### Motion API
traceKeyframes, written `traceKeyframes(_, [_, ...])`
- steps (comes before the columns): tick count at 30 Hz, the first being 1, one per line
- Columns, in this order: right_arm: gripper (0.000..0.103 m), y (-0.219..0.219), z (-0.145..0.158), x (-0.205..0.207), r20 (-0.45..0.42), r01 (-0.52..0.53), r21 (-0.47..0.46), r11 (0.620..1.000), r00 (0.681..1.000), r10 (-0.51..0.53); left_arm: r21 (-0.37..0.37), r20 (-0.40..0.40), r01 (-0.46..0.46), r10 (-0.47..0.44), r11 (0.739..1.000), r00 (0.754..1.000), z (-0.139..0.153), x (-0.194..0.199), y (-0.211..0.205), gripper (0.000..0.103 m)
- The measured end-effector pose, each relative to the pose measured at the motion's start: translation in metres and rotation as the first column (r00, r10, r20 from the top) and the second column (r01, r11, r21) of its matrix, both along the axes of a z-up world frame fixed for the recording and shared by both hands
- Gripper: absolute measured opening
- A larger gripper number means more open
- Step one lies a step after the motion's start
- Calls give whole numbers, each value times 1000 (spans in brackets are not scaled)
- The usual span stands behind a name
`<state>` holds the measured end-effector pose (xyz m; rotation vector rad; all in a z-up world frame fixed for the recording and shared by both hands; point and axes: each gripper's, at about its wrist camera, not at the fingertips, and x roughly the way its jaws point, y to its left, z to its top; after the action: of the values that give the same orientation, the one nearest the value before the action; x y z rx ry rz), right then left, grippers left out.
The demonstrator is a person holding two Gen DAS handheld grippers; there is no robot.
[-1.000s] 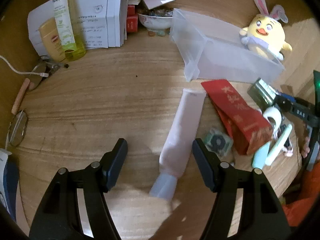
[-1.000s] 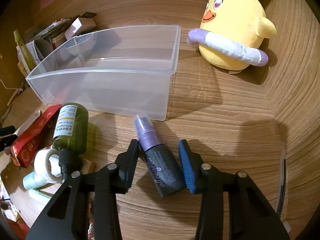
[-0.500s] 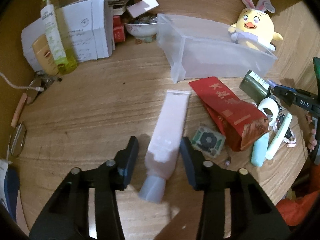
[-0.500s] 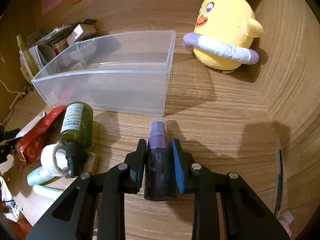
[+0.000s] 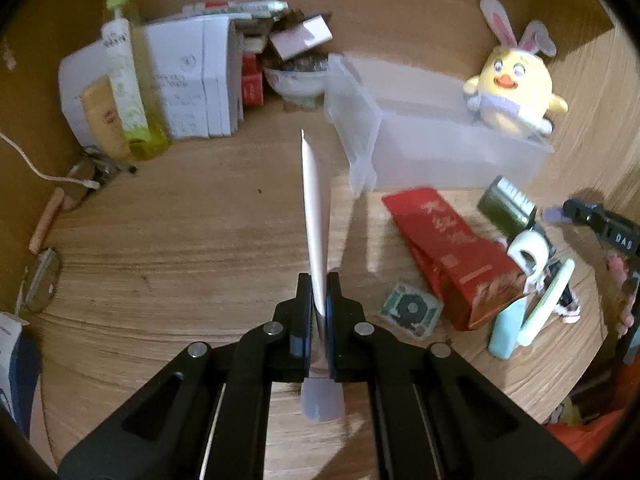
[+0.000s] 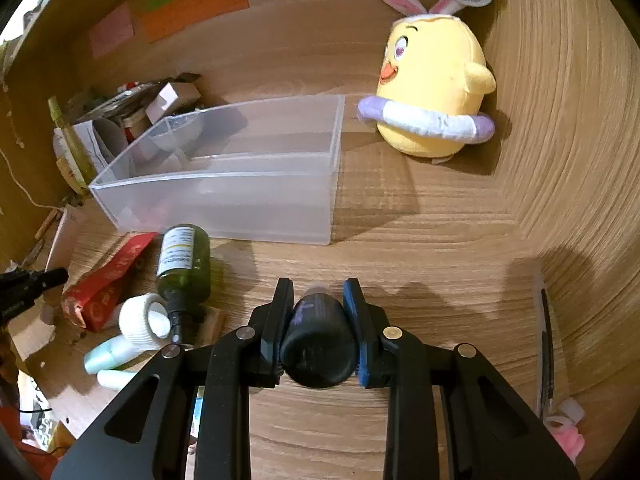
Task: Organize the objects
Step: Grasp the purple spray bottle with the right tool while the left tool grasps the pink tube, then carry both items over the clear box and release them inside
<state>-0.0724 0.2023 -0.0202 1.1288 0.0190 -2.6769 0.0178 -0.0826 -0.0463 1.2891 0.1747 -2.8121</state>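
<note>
Nearby, clear bin, perhaps empty.

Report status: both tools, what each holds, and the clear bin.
Left tool shut on pale pink squeeze tube, raised edge-on. Right tool shut on dark purple-capped spray bottle. Clear plastic bin ahead, empty, nothing in the way.

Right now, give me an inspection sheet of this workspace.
Surface: wooden table, bare in the middle.
Job's things: clear bin empty; pale tube; dark spray bottle.
Clutter: green bottle, red packet, plush chick, papers.
Grippers: left hand-held gripper shut on the tube; right hand-held gripper shut on the spray bottle.
Cables: white cable at the table's edge.
Surroundings: sticky notes on the wall.
</note>
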Motion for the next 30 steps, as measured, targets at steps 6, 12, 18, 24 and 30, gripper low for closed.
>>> traceKeyframes(6, [23, -3, 8, 8, -39, -2, -6, 1000, 999, 2, -13, -84, -24, 23, 1000, 996, 24, 6, -2, 5])
traceKeyframes(12, [23, -2, 19, 15, -75, 5, -21, 1000, 997, -6, -9, -159, -20, 18, 1000, 987, 44, 3, 1, 5])
traceKeyframes(18, [23, 1, 41, 20, -138, 10, -53, 999, 990, -17, -10, -244, 2, -4, 1000, 970, 68, -3, 9, 5])
traceKeyframes(24, [23, 1, 59, 18, -194, 1, -84, 996, 981, -18, 21, -301, 27, -20, 999, 953, 85, -14, 16, 5])
traceKeyframes(30, [23, -7, 75, 11, -241, -20, -87, 996, 971, -2, 26, -335, 54, -43, 998, 941, 99, -27, 23, 5])
